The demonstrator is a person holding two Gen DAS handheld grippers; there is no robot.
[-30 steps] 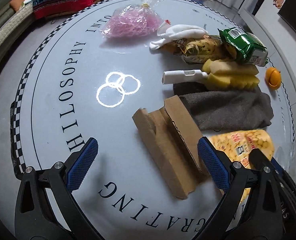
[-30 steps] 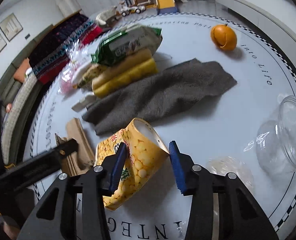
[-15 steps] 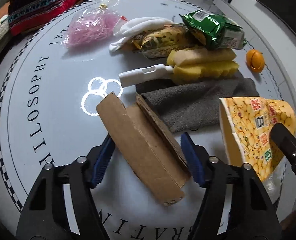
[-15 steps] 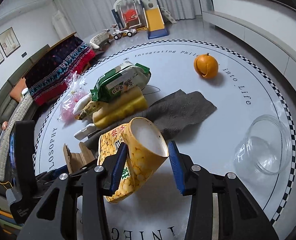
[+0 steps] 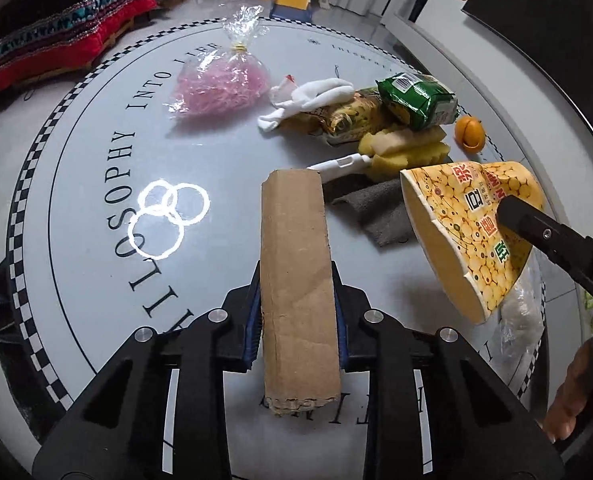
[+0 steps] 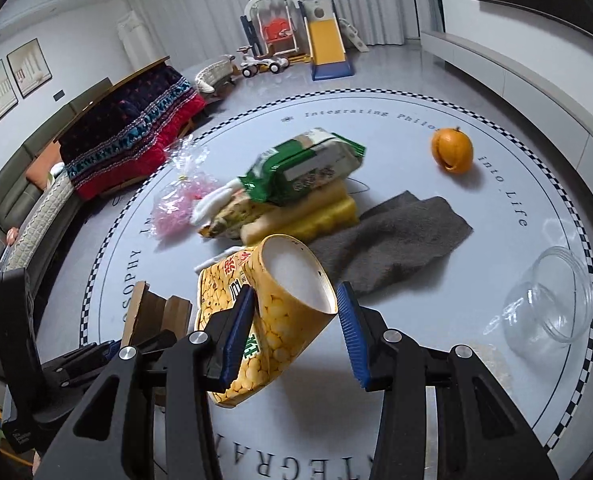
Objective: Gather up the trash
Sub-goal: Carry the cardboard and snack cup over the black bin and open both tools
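Note:
My left gripper (image 5: 296,312) is shut on a folded brown cardboard piece (image 5: 296,264) and holds it lifted above the round grey table (image 5: 96,140). My right gripper (image 6: 294,324) is shut on a yellow corn-print paper cup (image 6: 268,320), tilted and held off the table; the cup also shows in the left wrist view (image 5: 472,232). The cardboard shows at the lower left of the right wrist view (image 6: 156,312).
On the table lie a grey cloth (image 6: 396,240), a yellow sponge brush (image 5: 400,152), a green packet (image 6: 304,168), a yellow wrapper (image 5: 348,120), a white cloth (image 5: 308,100), a pink bag (image 5: 220,84), an orange (image 6: 452,150), a glass jar (image 6: 548,300). A sofa with a blanket (image 6: 128,128) stands behind.
My left gripper closed on the cardboard and lifted it off the table. My right gripper rose higher with the cup; both grippers have pulled back from the table.

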